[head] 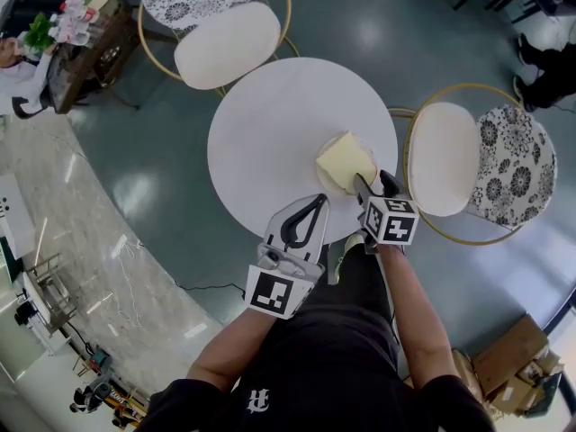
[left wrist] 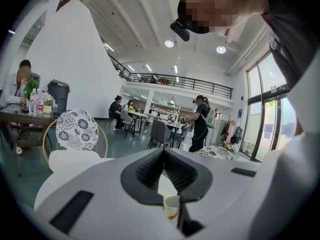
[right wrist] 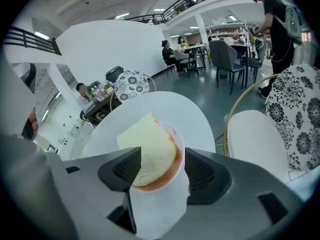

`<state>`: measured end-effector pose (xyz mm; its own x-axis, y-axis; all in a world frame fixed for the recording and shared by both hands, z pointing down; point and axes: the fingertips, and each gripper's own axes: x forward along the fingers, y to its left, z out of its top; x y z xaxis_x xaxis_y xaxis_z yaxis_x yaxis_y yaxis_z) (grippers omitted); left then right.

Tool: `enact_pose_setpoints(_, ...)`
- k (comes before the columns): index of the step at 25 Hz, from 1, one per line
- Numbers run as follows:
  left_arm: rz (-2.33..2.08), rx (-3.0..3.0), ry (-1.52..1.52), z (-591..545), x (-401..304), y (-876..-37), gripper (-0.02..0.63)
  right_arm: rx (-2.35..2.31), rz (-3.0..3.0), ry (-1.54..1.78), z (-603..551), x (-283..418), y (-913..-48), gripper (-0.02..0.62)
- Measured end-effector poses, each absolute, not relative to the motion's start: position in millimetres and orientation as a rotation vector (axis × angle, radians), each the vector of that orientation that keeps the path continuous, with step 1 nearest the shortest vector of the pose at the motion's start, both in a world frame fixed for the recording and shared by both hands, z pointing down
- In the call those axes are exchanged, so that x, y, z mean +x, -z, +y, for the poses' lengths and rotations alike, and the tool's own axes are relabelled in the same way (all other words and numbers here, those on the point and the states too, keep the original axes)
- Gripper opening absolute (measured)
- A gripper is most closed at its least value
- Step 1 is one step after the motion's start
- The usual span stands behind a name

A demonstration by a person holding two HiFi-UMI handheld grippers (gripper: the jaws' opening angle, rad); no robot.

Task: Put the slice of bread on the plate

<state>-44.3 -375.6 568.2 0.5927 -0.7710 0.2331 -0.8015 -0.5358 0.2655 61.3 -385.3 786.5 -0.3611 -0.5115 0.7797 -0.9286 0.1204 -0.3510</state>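
Note:
A pale yellow slice of bread lies flat on a small plate with an orange rim, on the right part of the round white table. My right gripper hangs just over the near edge of the plate and points down at it. In the right gripper view its jaws stand wide open, one on each side of the bread, with no pad pressing on it. My left gripper rests over the table's near edge, left of the plate. Its jaws are shut with nothing in them.
Two gold-framed chairs with white seats and floral backs stand by the table, one at the far side and one to the right. A side table with bottles and a plant is at the far left. A cardboard box sits on the floor.

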Motion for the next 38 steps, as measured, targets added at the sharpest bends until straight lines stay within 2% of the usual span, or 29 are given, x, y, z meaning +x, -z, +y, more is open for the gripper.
enact_pose_setpoints(7, -1.262, 2.49, -0.154, -369.9, -40.2, -558.7, 0.006, 1.433, -1.996, -1.098, -384.7, 68.1, -746.6, 0.25)
enact_pose_setpoints(15, -1.257, 2.514, -0.166, -354.4, -19.1, -517.8, 0.006, 1.357, -2.257, -1.0, -373.6, 57.4, -637.3, 0.247)
enact_pose_setpoints(17, -1.261, 2.515, -0.163, -349.0, -13.8, -504.3, 0.006, 1.315, -2.347, -0.957, -366.1, 52.0, -602.2, 0.203)
enact_pose_setpoints(20, -1.263, 2.53, -0.162, -339.3, -8.7, -479.4, 0.006, 1.268, -2.456, -0.872, -354.5, 44.8, -547.4, 0.182)
enact_pose_setpoints(28, -1.314, 2.544, -0.168, -304.1, -0.1, -419.0, 0.006, 1.225, -2.654, -0.637, -314.3, 45.9, -432.7, 0.015)
enact_pose_setpoints(38, -1.333, 2.594, -0.075, -268.0, 16.0, -365.1, 0.006, 1.194, -2.768, -0.498, -274.7, 49.9, -373.6, 0.006)
